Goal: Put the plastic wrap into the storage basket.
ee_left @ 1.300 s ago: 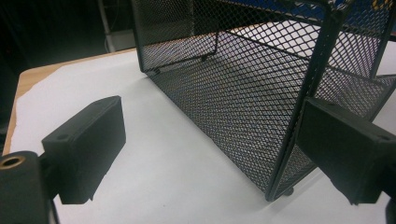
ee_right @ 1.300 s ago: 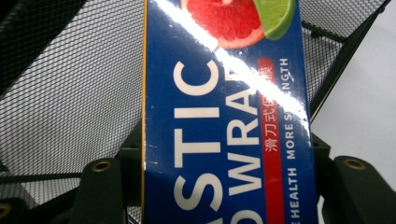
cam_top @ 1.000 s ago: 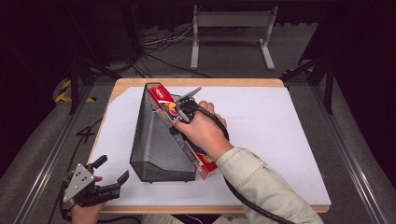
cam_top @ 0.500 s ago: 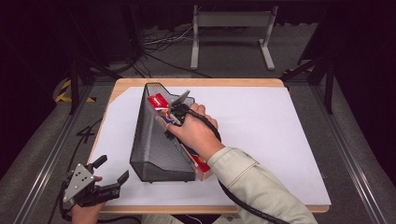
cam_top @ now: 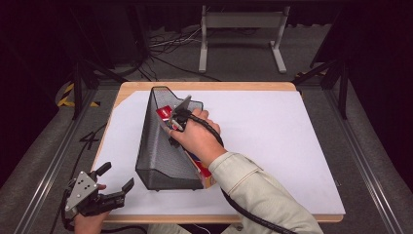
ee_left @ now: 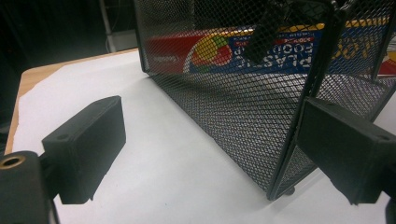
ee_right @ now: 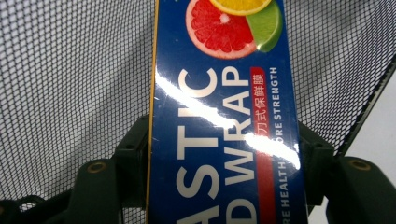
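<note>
The right gripper (cam_top: 176, 127) has its jaws clamped on the sides of the plastic wrap box (ee_right: 224, 121), which lies inside the mesh basket (cam_top: 158, 156). Just beside the basket's near corner, the left gripper (cam_top: 116, 179) hovers with jaws wide.

Tall black wire-mesh file basket (cam_top: 163, 151) blocks table's left-centre; long blue-and-red plastic-wrap box (ee_right: 224, 140) fills its open side. White sheet (cam_top: 272, 141) right of basket bare, wide passage. Narrow white strip left of basket free, just beside left gripper (cam_top: 104, 197).
</note>
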Available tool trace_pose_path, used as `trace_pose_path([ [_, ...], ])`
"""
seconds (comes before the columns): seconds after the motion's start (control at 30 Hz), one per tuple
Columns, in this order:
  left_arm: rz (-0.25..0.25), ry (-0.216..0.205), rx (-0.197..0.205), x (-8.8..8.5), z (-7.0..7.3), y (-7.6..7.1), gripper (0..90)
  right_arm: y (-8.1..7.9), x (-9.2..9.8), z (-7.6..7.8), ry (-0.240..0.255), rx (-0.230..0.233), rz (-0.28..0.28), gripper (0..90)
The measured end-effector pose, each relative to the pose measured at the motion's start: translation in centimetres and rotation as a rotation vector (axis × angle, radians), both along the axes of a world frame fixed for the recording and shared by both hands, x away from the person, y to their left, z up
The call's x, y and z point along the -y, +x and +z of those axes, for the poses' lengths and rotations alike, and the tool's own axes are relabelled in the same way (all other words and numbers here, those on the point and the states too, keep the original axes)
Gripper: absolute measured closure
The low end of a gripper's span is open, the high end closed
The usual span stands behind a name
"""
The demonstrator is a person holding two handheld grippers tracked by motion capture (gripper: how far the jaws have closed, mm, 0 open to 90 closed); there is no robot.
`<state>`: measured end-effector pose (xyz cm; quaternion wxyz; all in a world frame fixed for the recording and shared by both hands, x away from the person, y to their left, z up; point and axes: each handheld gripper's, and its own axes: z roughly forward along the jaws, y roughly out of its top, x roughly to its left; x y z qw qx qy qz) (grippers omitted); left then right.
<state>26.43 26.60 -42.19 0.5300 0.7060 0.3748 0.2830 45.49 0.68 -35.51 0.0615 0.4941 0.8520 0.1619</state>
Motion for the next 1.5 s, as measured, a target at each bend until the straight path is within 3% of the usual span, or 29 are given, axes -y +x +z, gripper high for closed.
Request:
trace_pose_path([
  [0.17,0.002,-0.006,-0.001,0.0,0.0,0.0,9.2,0.1,-0.2,0.1,-0.004,-0.004,-0.009,35.8],
  [0.27,0.002,-0.001,-0.001,0.0,0.0,0.0,9.2,0.1,-0.3,0.7,0.015,0.03,0.0,31.5],
  [0.5,0.002,-0.003,-0.001,0.0,0.0,0.0,9.2,0.0,-0.1,0.8,0.021,0.044,0.035,25.1],
  [0.6,0.0,-0.002,-0.001,0.1,0.0,0.1,9.2,-0.2,0.4,1.9,0.051,0.096,0.057,22.8],
  [0.9,0.002,0.001,-0.001,0.0,0.0,0.0,9.2,-1.4,1.7,5.1,0.167,0.194,0.126,18.6],
  [1.03,0.005,-0.006,0.0,0.0,0.0,0.0,9.2,-2.0,2.8,6.1,0.238,0.288,0.203,17.4],
  [1.2,0.003,-0.002,0.002,0.2,0.1,0.1,9.2,-2.8,4.6,7.6,0.315,0.397,0.253,16.6],
  [1.5,-0.001,-0.001,-0.001,0.3,0.0,0.1,9.2,-4.4,7.3,9.4,0.383,0.476,0.302,15.6],
])
